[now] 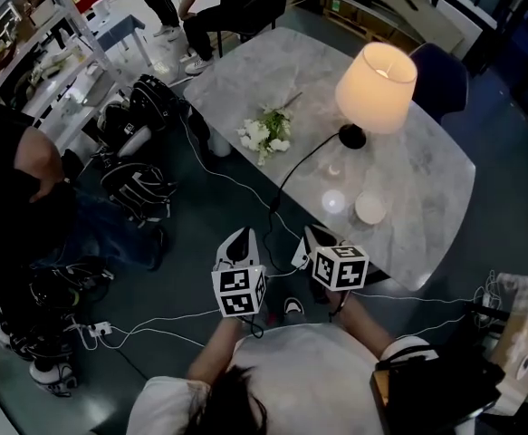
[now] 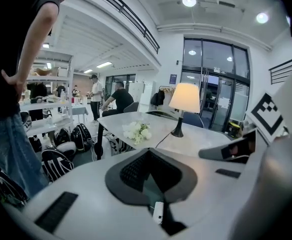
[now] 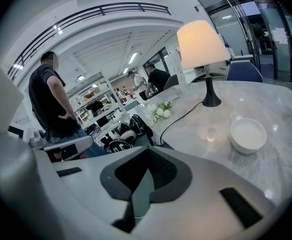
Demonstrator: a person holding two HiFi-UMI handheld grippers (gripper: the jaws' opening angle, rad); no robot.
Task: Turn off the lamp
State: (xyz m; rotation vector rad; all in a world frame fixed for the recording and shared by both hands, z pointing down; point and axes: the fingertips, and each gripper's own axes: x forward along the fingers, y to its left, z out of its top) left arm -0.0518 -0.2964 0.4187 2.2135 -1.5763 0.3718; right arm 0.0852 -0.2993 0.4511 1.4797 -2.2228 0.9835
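The lamp [image 1: 377, 84] stands lit on the marble table [image 1: 427, 179], with a cream shade and a black base [image 1: 352, 136]. Its black cord [image 1: 300, 163] runs across the table to the near edge and drops to the floor. My left gripper [image 1: 238, 238] and right gripper [image 1: 313, 236] hover side by side just short of that near edge, well away from the lamp. Both are shut with nothing held. The left gripper view shows the lamp [image 2: 185, 98] far beyond the left gripper [image 2: 147, 156]. In the right gripper view the lamp [image 3: 201, 43] is closer, above the right gripper [image 3: 147, 156].
White flowers [image 1: 265, 134] lie mid-table and a white bowl [image 1: 369, 208] sits near the front edge. A dark chair [image 1: 445, 75] stands behind the lamp. A person [image 1: 19, 188] stands at the left beside bags [image 1: 137, 184]. Cables cross the floor. A box [image 1: 517, 333] is at the right.
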